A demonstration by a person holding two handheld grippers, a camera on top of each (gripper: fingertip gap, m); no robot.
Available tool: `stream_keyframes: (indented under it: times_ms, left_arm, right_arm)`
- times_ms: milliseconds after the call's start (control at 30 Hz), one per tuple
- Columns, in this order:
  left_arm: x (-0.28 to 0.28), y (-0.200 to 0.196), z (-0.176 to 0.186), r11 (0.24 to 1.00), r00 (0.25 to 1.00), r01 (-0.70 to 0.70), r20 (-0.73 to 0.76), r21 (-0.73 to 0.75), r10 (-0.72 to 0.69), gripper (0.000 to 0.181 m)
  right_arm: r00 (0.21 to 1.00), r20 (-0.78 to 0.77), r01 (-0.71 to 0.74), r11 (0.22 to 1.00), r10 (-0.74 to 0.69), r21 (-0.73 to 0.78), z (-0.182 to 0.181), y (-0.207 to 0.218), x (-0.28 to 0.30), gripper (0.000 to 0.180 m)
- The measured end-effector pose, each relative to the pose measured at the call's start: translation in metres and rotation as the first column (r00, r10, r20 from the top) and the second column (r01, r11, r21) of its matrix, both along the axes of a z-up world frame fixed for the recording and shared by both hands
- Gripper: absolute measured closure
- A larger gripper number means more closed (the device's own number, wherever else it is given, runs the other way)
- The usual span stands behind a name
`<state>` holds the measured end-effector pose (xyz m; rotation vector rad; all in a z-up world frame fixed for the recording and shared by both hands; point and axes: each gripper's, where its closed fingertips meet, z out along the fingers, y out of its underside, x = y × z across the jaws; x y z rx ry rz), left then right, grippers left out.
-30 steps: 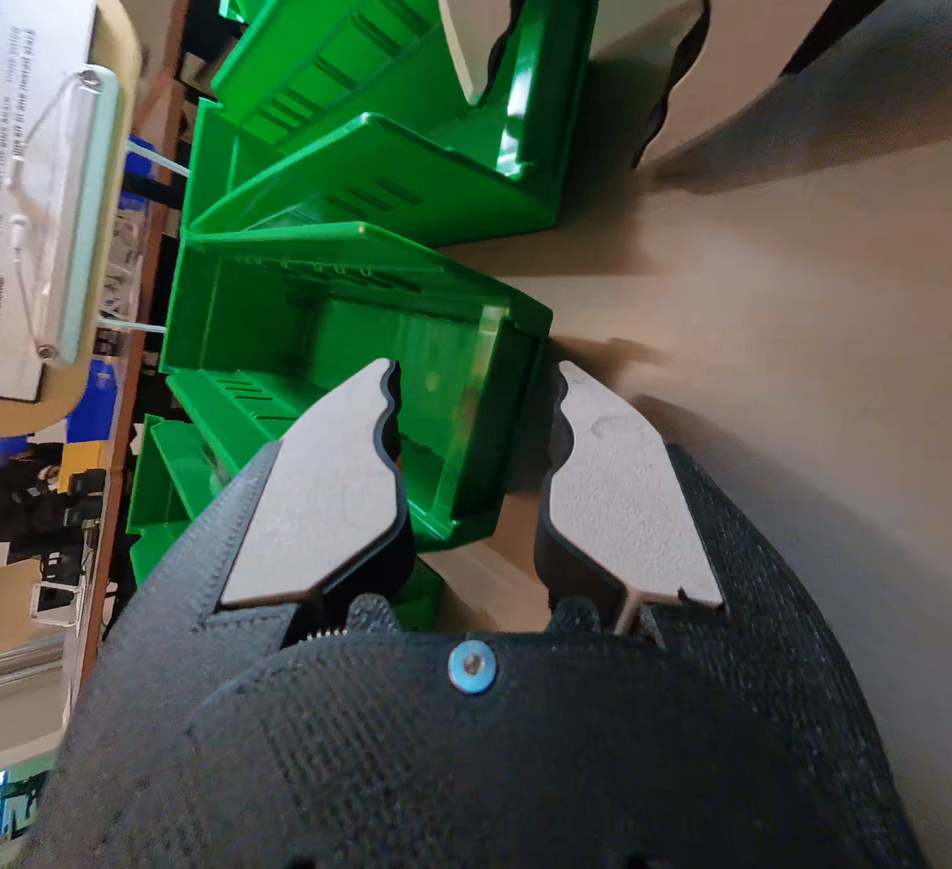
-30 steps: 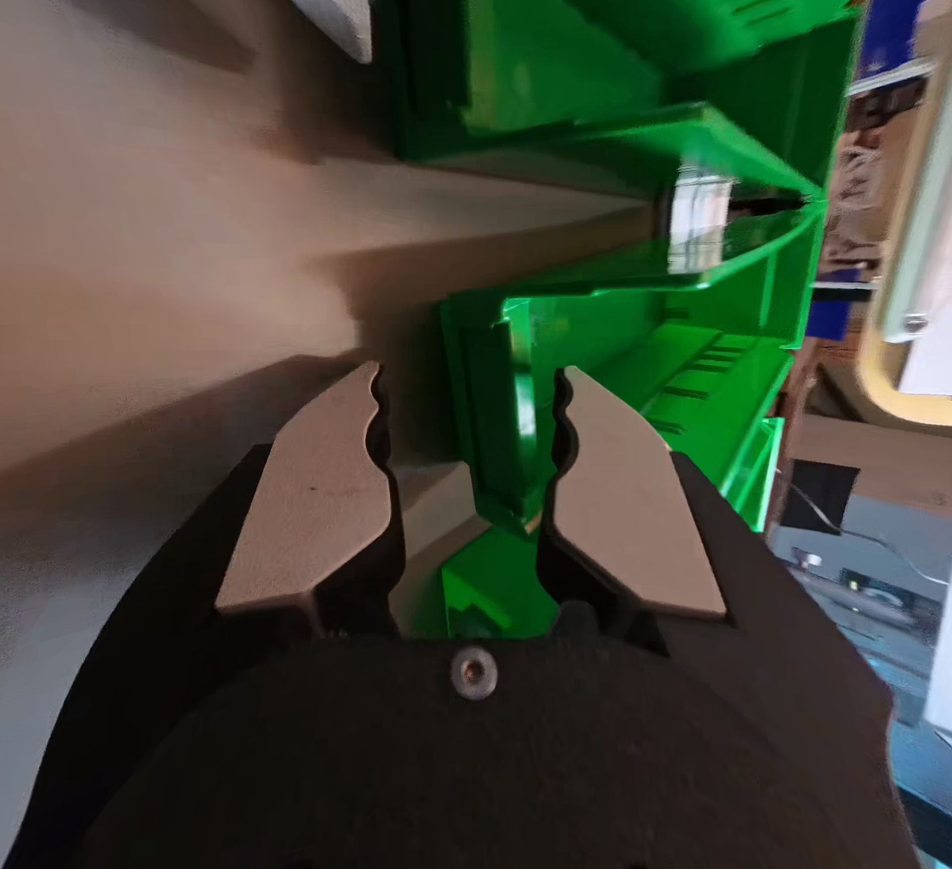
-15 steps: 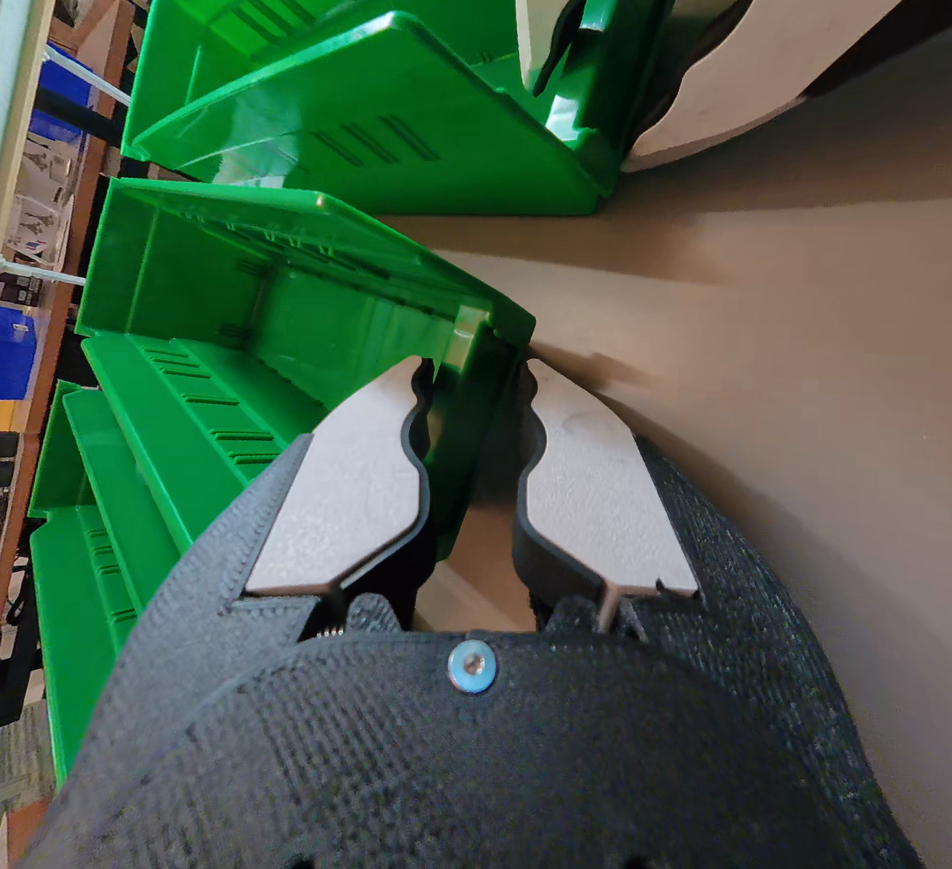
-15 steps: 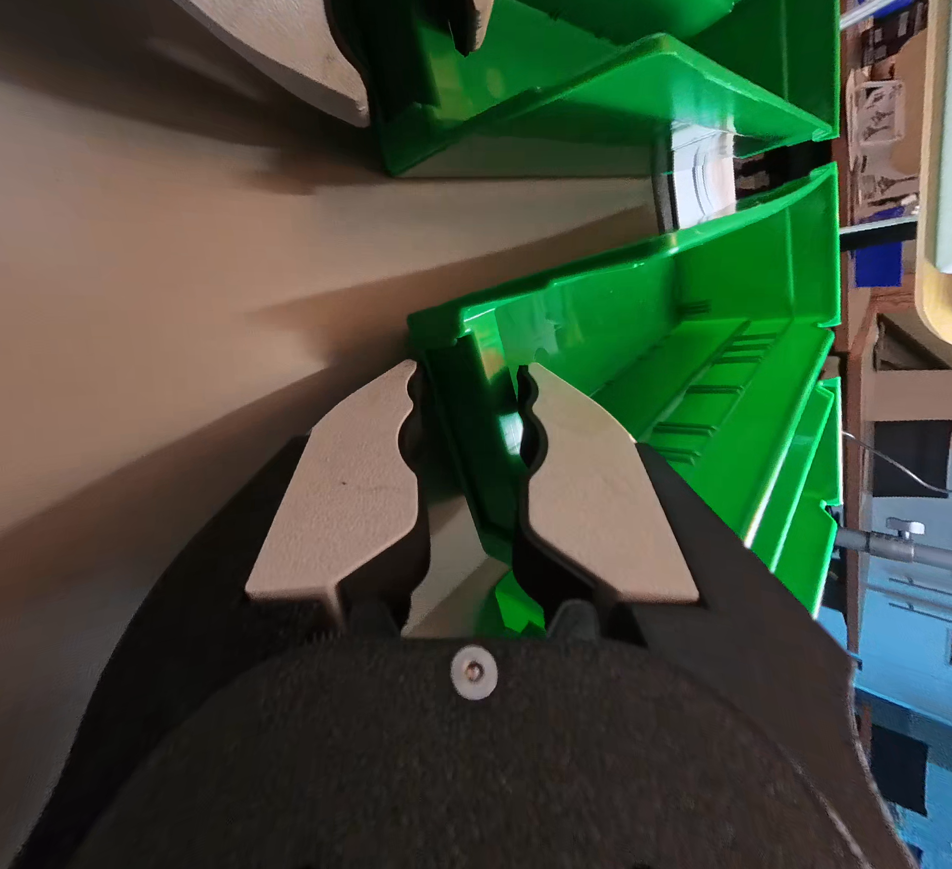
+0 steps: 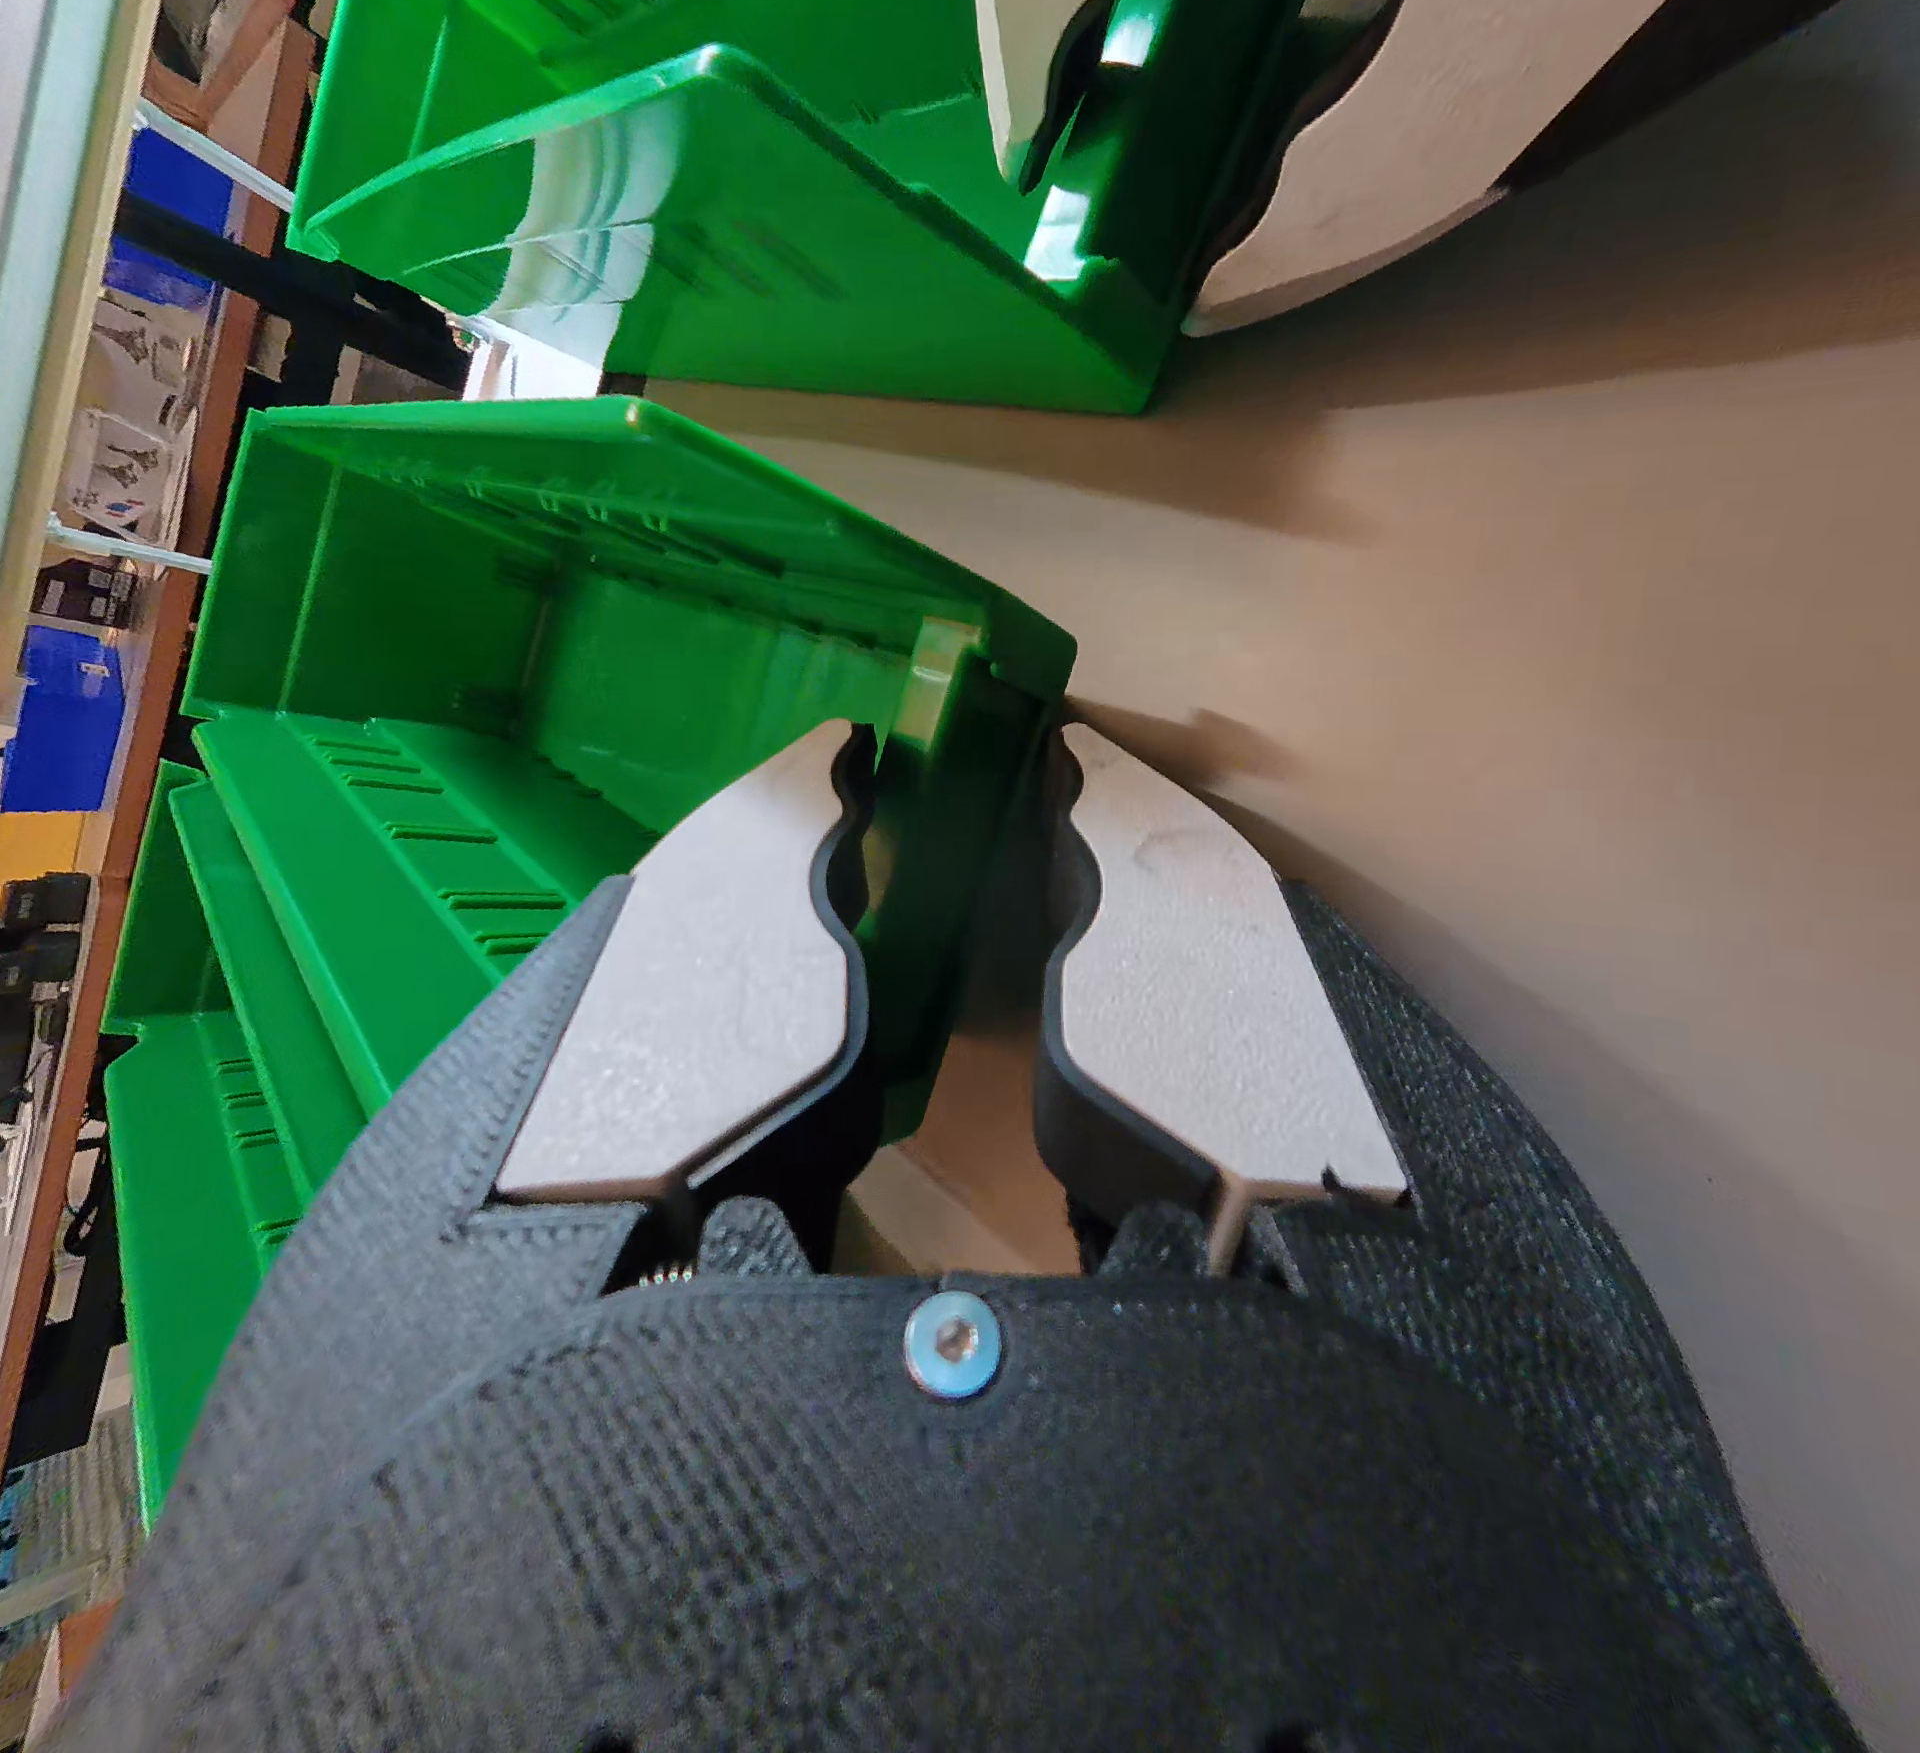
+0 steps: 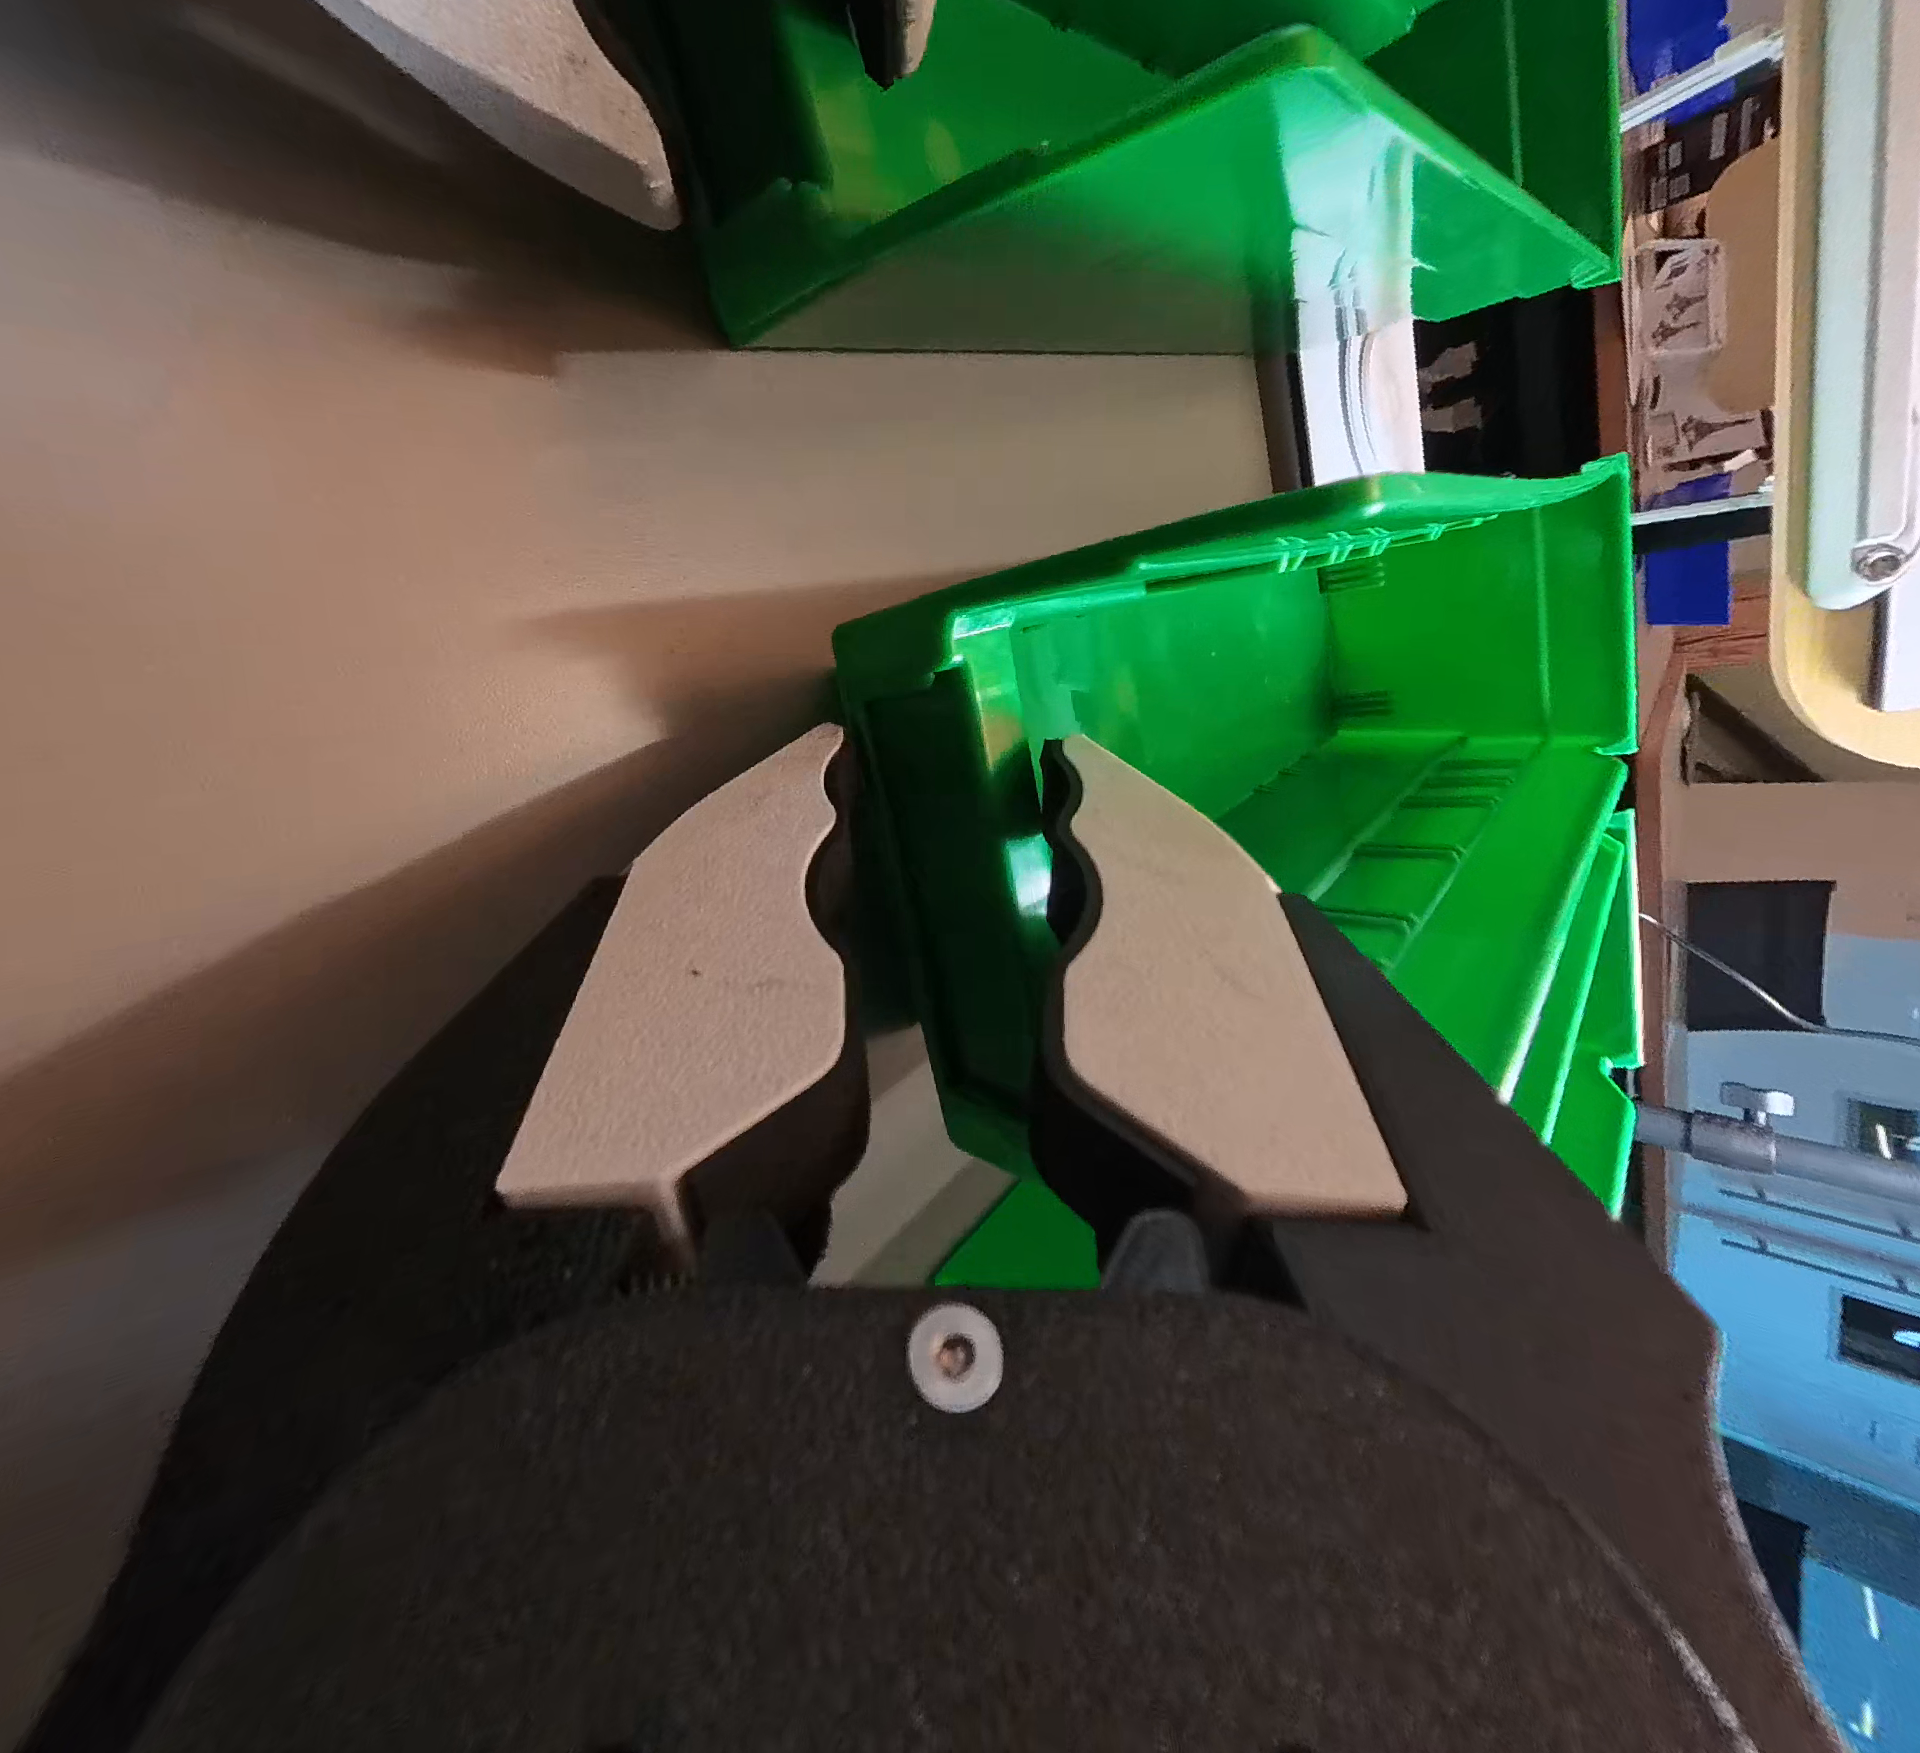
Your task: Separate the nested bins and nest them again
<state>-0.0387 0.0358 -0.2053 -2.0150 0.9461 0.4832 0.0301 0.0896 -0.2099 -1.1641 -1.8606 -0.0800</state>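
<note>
While both views are rolled sideways, the layout is clear: two groups of green bins sit apart on the tan worktop (image 5: 1558, 664), with a bare strip of worktop between them.

Left gripper (image 5: 951, 747): fingers (image 5: 717, 976) pinching the front wall of the left bin (image 5: 468, 623), one finger inside the bin, the other outside against the lip. Wall sits right between the tips, contact on both sides. More green bins (image 5: 260, 924) lie nested under it, their ribbed walls stepping out below.

Right gripper (image 6: 940, 747): same grip on the right bin (image 6: 1299, 695), fingers (image 6: 1195, 976) closed on its front wall, one inside, one outside. Nested bins (image 6: 1579, 976) show beneath it here too.

Each view also catches the other gripper at the top of frame, clamped on the far bin's front wall: right gripper in the left wrist view, left gripper in the right wrist view.

Cannot tell whether either held bin is lifted off its stack or seated in it.

Background: shelving with blue boxes (image 5: 62, 727), and a pale framed board (image 6: 1860, 249) at the edge.
</note>
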Motion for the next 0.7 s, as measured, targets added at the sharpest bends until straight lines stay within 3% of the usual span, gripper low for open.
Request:
stream_keyframes:
  times_ms: [367, 533, 700]
  left_arm:
    - [-0.001, 0.001, 0.002, 1.0, 1.0, 0.022, 0.004, 0.022, -0.022, 0.147]
    - [0.021, -0.015, 0.04, 0.994, 0.962, 0.043, 0.264, 0.097, -0.068, 0.139]
    - [-0.004, -0.04, 0.096, 0.966, 0.854, -0.092, 0.518, 0.241, -0.048, 0.136]
  right_arm:
    - [1.0, -0.004, -0.007, 1.0, 0.007, 0.003, 0.0, 0.0, 0.0, 0.146]
    - [0.984, -0.175, -0.027, 0.987, -0.002, -0.161, 0.027, -0.02, 0.001, 0.125]
    - [0.856, -0.498, -0.036, 0.944, -0.139, -0.327, 0.096, -0.029, 0.034, 0.12]
